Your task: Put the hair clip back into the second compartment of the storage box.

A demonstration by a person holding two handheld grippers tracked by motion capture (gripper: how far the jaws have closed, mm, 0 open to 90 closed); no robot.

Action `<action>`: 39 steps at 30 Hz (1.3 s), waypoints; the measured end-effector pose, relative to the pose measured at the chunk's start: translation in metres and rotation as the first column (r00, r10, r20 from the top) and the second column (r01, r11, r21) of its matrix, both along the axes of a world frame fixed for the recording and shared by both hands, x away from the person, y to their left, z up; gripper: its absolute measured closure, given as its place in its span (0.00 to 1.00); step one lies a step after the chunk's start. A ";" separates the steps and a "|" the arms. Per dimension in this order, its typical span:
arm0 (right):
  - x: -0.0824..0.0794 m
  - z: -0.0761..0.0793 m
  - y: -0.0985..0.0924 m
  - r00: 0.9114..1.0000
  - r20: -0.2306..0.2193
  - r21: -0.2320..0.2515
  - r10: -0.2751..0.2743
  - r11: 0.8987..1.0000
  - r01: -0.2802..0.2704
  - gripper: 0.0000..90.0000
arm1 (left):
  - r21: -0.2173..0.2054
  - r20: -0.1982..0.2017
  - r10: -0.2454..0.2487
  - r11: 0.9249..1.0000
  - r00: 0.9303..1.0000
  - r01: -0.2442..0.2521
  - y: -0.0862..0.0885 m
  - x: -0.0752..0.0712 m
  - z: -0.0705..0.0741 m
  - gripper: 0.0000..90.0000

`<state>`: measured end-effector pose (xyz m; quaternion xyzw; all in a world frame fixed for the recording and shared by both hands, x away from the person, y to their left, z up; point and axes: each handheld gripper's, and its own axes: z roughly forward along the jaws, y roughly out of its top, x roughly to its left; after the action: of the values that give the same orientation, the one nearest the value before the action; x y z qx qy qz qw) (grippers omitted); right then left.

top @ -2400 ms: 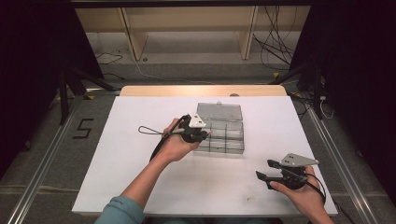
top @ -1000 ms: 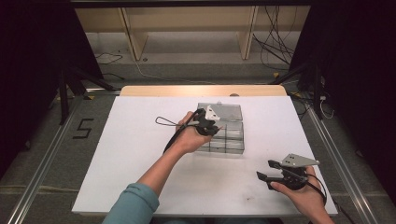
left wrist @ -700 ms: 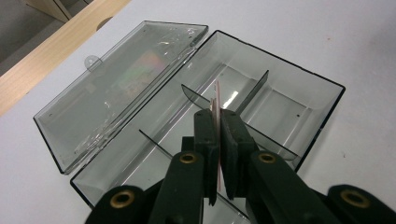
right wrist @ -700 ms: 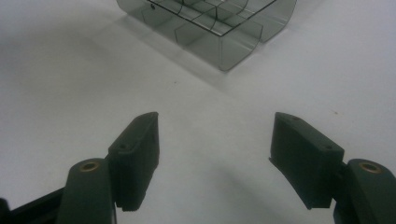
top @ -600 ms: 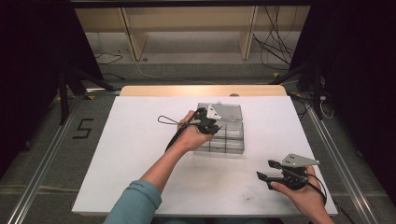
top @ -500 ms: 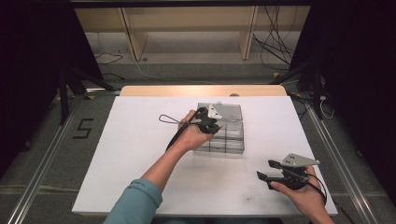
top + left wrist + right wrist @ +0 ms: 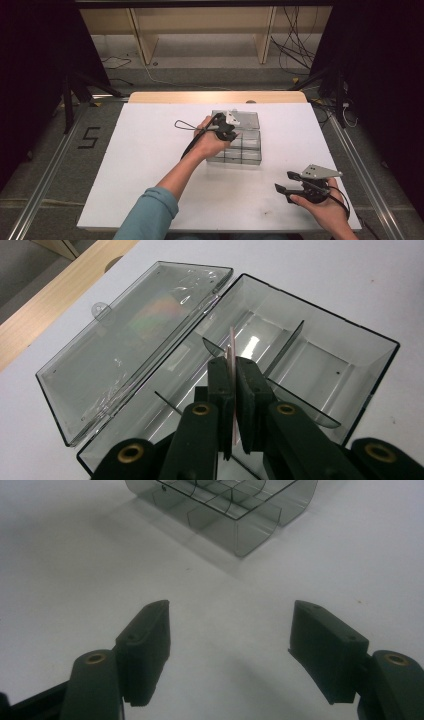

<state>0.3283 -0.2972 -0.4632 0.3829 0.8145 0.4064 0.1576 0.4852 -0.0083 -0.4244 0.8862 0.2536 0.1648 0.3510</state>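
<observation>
The left tongs (image 7: 233, 390) pinch a thin clear divider (image 7: 232, 347) upright over the open box (image 7: 250, 145), which sits mid-table (image 7: 150, 150) with its lid (image 7: 125, 335) laid flat. The right tongs (image 7: 230, 650) rest gaping and empty on the table, well apart from the box.

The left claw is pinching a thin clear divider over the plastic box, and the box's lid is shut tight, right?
Not quite. The lid is not shut: the left gripper view shows it swung wide open, lying flat beside the box. The rest holds: the left claw is pinching a thin clear divider over the box's compartments.
</observation>
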 end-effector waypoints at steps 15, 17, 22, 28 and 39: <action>0.001 -0.001 0.000 1.000 -0.001 0.000 -0.001 1.000 0.001 0.37 | 0.020 -0.007 0.010 1.000 1.000 -0.010 -0.005 0.008 -0.011 0.95; 0.001 -0.001 0.000 1.000 -0.002 0.000 -0.001 1.000 0.001 0.37 | 0.019 -0.005 0.007 1.000 1.000 -0.007 -0.006 0.008 -0.012 0.95; 0.001 -0.001 0.000 1.000 -0.002 0.000 0.000 1.000 0.000 0.37 | 0.022 -0.003 0.016 1.000 1.000 -0.016 -0.006 0.010 -0.014 0.95; 0.000 0.000 0.000 1.000 0.000 0.000 0.001 1.000 -0.001 0.37 | 0.034 0.001 0.011 0.999 1.000 -0.011 -0.008 0.009 -0.016 0.95; 0.000 0.000 -0.001 1.000 0.002 0.004 0.001 1.000 -0.001 0.37 | 0.040 0.004 0.017 0.999 1.000 -0.017 -0.010 0.012 -0.020 0.95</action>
<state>0.3284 -0.2980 -0.4628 0.3826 0.8136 0.4086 0.1572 0.4969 -0.0183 -0.4444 0.8905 0.2573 0.1746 0.3323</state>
